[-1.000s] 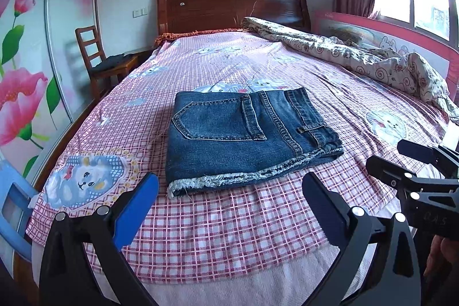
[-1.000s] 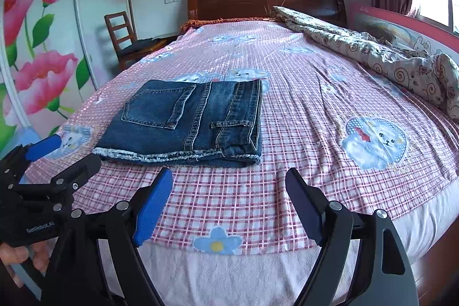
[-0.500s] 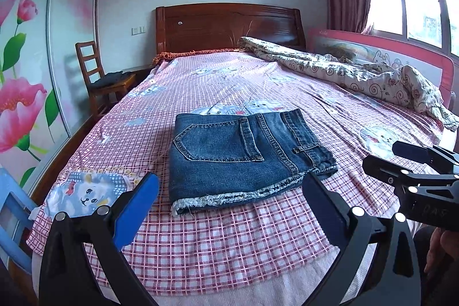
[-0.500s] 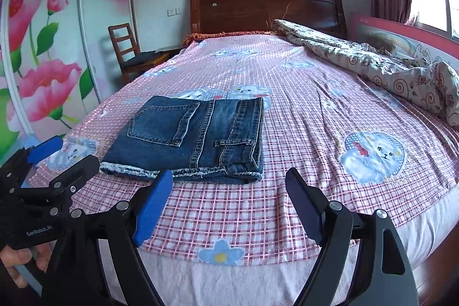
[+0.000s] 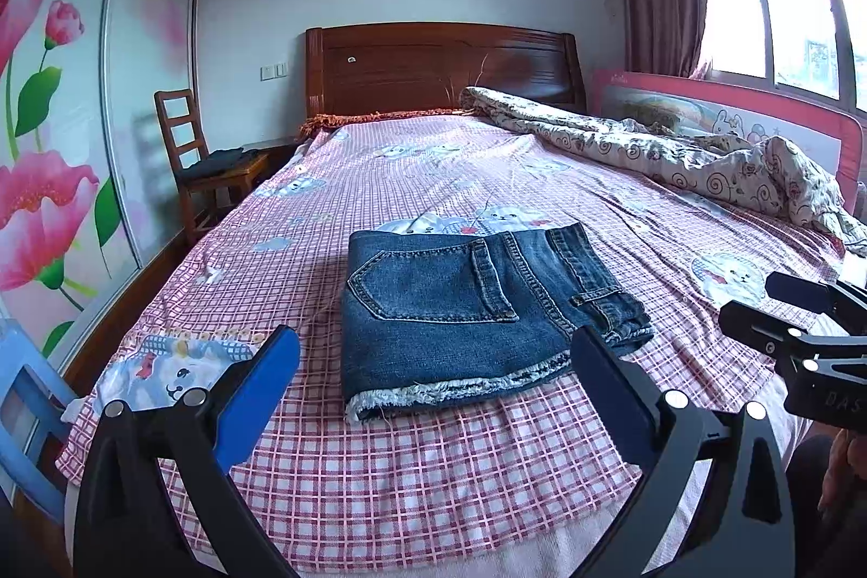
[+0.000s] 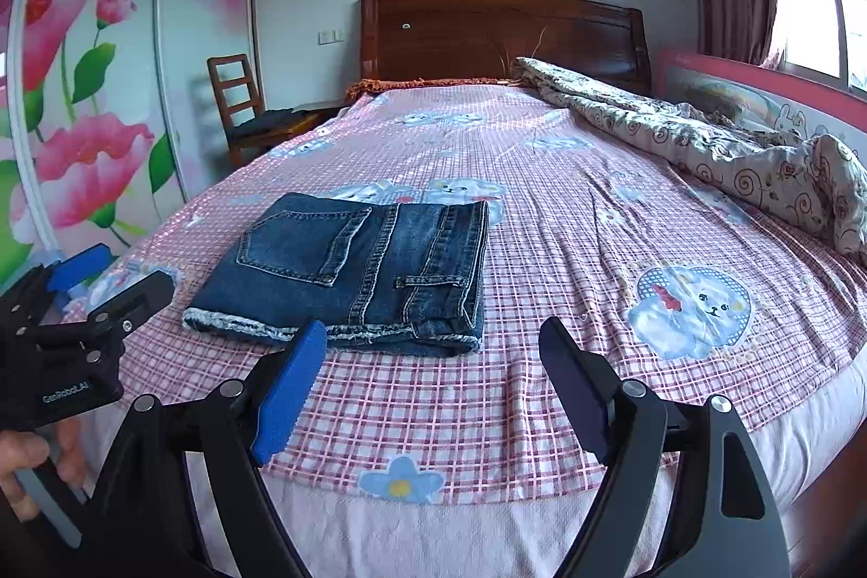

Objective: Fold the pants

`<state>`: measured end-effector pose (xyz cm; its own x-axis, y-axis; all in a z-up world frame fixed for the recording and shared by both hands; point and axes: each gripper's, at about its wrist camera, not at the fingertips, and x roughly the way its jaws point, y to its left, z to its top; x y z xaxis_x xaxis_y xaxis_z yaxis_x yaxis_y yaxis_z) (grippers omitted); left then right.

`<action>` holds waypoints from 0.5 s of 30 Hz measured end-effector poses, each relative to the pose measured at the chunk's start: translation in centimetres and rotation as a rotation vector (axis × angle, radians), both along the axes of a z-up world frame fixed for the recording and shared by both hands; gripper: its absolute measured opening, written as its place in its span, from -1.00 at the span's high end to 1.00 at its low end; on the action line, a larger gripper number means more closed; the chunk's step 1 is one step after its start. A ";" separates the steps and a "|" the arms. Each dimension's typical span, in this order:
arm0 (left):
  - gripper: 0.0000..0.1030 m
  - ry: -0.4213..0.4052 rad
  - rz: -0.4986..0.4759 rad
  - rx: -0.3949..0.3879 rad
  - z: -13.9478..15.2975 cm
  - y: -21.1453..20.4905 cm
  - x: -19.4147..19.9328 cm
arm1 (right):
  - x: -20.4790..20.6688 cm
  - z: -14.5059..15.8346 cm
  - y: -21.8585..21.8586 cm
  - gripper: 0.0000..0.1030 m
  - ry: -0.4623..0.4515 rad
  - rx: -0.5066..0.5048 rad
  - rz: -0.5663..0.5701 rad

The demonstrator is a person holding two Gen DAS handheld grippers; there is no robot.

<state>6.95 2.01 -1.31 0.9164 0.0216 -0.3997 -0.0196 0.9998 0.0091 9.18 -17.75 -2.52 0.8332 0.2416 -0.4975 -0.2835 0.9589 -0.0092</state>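
Observation:
Blue denim pants (image 5: 466, 307) lie folded into a flat rectangle on the pink checked bed sheet (image 5: 433, 459), back pocket up, frayed hems toward me. They also show in the right wrist view (image 6: 357, 269). My left gripper (image 5: 433, 372) is open and empty, held back from the near edge of the pants. My right gripper (image 6: 433, 361) is open and empty, near the foot of the bed. The right gripper also shows at the right edge of the left wrist view (image 5: 780, 312); the left gripper shows at the left edge of the right wrist view (image 6: 103, 280).
A crumpled patterned quilt (image 5: 677, 155) lies along the bed's right side by a pink guard rail (image 5: 758, 112). A wooden headboard (image 5: 439, 69) stands at the far end. A wooden chair (image 5: 200, 155) and a flowered wardrobe (image 5: 65, 117) stand at left.
Both grippers have pulled back and risen away from the folded pants, so more of the room shows. The pants have not moved. Both grippers stay open.

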 end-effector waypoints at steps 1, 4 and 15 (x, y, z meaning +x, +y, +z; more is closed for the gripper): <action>-0.94 -0.004 -0.009 -0.005 0.0 0.0 0.0 | 0.0 0.0 0.0 -0.55 0.000 -0.001 0.000; -0.94 -0.013 -0.026 -0.021 0.1 0.0 -0.1 | -0.1 0.0 -0.1 -0.55 -0.002 0.002 -0.002; -0.94 0.008 -0.039 -0.022 -0.4 0.1 0.3 | -0.1 0.2 0.0 -0.55 0.002 0.012 0.004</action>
<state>7.25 2.09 -1.67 0.9129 -0.0232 -0.4075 0.0196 0.9997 -0.0129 9.13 -17.76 -2.30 0.8310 0.2508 -0.4964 -0.2871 0.9579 0.0034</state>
